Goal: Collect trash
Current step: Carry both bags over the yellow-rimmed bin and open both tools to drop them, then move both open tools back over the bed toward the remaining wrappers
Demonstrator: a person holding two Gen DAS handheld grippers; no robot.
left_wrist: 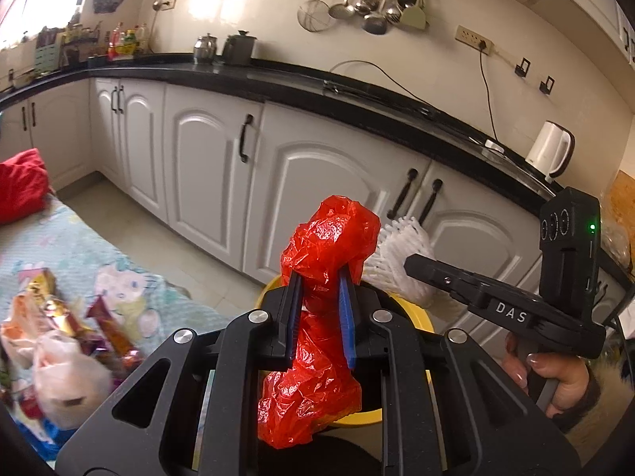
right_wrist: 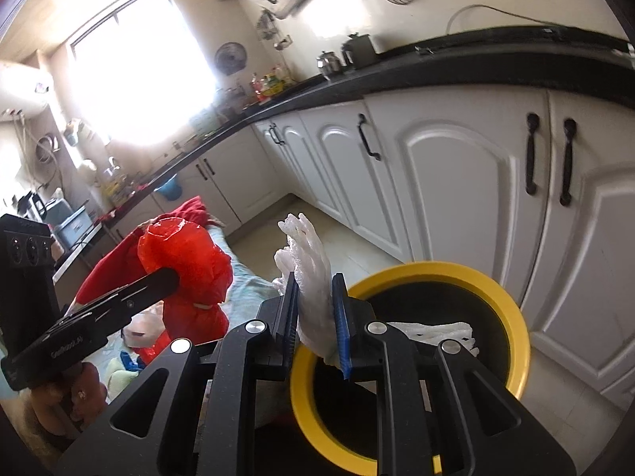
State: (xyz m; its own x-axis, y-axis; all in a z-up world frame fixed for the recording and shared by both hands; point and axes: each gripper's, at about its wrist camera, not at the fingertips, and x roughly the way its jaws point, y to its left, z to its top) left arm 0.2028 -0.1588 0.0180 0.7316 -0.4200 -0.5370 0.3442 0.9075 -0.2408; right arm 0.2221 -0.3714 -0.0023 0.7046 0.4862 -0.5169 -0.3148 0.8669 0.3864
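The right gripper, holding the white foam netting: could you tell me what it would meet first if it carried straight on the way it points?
Probably the yellow-rimmed bin. The right gripper, shut on the white foam netting, angles downward over the bin's near rim, so it would likely enter the bin's dark opening, though depth is hard to judge.

Each camera is sitting just behind its own fingers, looking forward and slightly downward, very near them. Both views are sharing the yellow bin (left_wrist: 420,317) (right_wrist: 512,309), the white cabinets (left_wrist: 206,182) (right_wrist: 456,182) and the black surface (left_wrist: 301,83) (right_wrist: 436,67).
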